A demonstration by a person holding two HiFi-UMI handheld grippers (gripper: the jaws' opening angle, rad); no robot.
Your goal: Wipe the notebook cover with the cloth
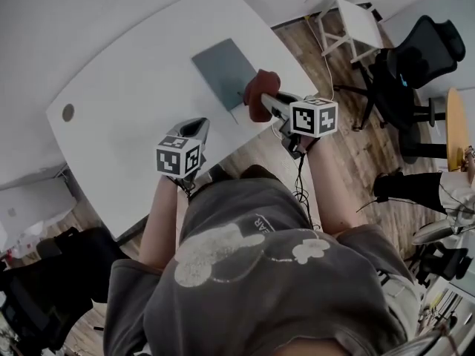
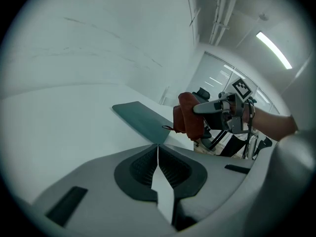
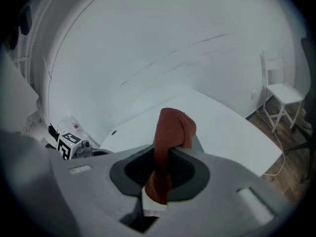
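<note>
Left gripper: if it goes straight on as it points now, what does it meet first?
Probably the notebook: the left gripper, jaws shut, aims at its near corner. The cloth hangs further right. The gripper's height over the table is unclear.

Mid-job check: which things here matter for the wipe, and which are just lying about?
Job: notebook, cloth, right gripper shut on the cloth, table underneath.
Lying about: black office chair, white chair; left gripper shut, empty.
</note>
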